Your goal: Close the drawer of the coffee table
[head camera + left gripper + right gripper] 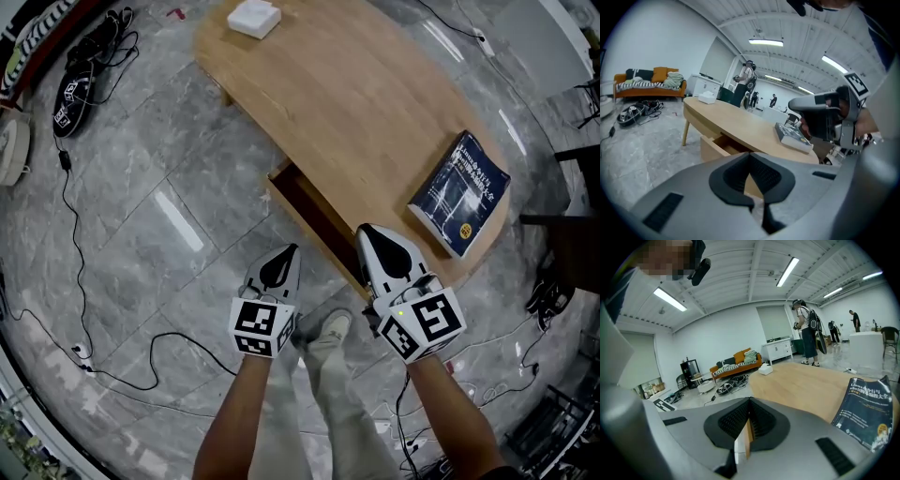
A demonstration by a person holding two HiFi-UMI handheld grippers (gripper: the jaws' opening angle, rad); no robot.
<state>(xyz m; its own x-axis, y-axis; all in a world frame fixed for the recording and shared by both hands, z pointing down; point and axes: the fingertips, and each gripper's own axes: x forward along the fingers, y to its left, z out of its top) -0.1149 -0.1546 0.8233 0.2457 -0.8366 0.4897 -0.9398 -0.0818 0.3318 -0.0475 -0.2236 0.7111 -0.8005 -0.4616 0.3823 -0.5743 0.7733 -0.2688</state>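
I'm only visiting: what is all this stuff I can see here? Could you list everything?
table: 1, light wood, centre
drawer: 1, wood, open on the table's near side
book: 1, dark blue, table's right end
box: 1, white, table's far end
cables: several, black, floor at left
sofa: 1, orange, by the far wall
bystanders: at least 2, far background
shoe: 1, white, between the grippers
left gripper: grey, shut, before the drawer
right gripper: grey, shut, at the table's edge

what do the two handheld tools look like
Both are light grey plastic shells tapering to a point, with black ribbed pads inside. The left tool and right tool each carry a white cube printed with black square markers; the right one's cube shows a small greenish light. No sleeves show.
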